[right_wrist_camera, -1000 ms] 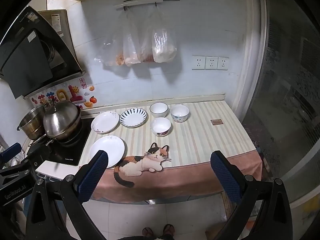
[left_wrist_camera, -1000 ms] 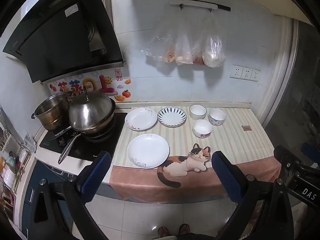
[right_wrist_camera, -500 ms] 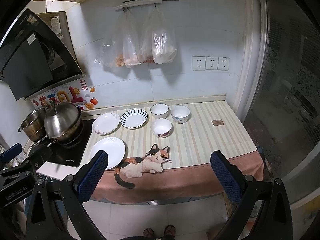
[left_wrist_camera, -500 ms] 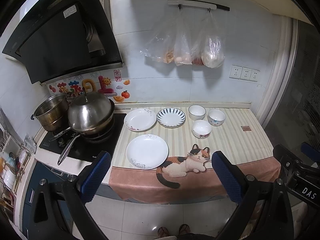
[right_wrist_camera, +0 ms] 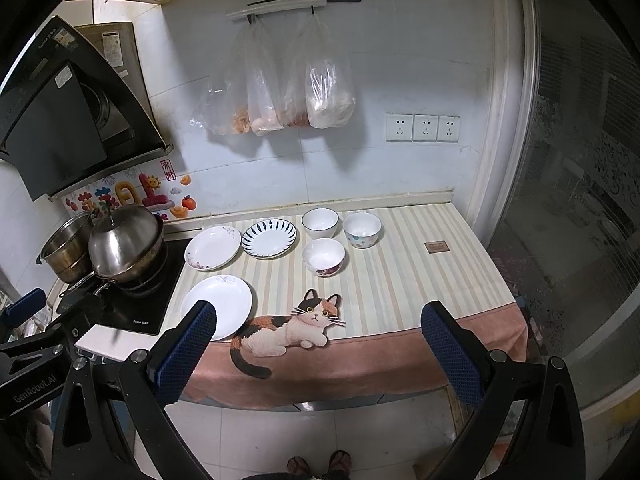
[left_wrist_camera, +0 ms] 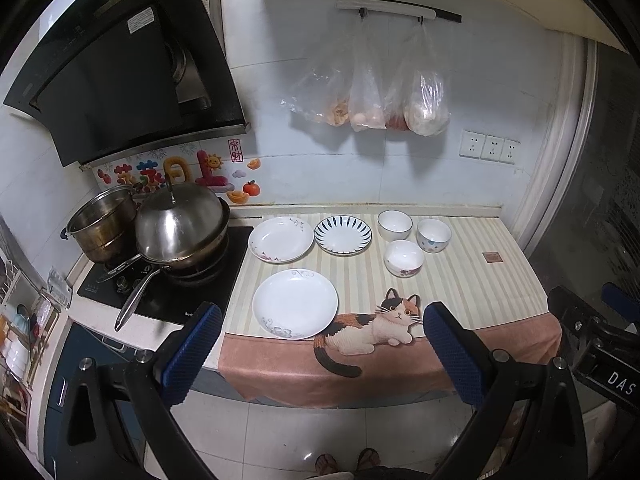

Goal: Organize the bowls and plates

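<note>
White tiled wall (right_wrist_camera: 400, 60), black range hood (left_wrist_camera: 120, 72) upper left, triple wall socket (right_wrist_camera: 422, 128), striped cloth with cat print over counter (right_wrist_camera: 420, 280), pale tiled floor (right_wrist_camera: 320, 432), frosted glass door (right_wrist_camera: 580, 200) at right.

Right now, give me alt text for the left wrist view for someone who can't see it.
Open left tongs hover before a striped counter cloth holding three plates and three bowls, all unstacked. A lidded pan sits on the stove at left.
</note>
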Motion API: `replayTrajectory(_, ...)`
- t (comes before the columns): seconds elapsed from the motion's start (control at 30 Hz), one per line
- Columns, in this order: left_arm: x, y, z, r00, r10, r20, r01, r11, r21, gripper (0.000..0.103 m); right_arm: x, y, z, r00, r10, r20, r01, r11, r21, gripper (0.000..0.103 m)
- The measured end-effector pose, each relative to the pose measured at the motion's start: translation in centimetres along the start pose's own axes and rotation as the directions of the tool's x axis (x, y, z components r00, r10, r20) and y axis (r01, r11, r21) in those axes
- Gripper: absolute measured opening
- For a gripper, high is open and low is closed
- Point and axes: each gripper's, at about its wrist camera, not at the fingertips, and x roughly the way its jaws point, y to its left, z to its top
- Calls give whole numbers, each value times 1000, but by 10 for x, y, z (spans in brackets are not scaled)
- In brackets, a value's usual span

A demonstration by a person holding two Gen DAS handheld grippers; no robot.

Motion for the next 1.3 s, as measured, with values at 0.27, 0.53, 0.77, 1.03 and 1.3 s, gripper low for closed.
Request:
replayTrajectory(0.27, 3, 2, 3, 1000, -2, 2, 2, 1000, -1, 103, -1, 6, 2, 1000, -3, 3, 3, 1000, -8, 103)
replayTrajectory(0.53, 6, 5, 7, 1000, -5, 7, 5, 1000, -6, 103, -2, 8, 5, 1000, -2, 10, 2, 1000, -9, 103)
replayTrajectory(0.77, 6, 6, 5, 1000, -5, 9, 5, 1000, -7, 103, -2, 11, 4, 1000, -2, 9, 2, 1000, -10, 103)
replayTrajectory(1.03, 6, 7, 5, 1000, -6, 13, 6, 1000, -8, 103, -2, 10, 5, 1000, -2, 8, 2, 1000, -11, 103)
replayTrajectory(1.3, 10, 10, 6, 1000, -10, 14, 10, 1000, -12, 103, -1, 11, 5, 1000, -2, 9, 2, 1000, -8, 103)
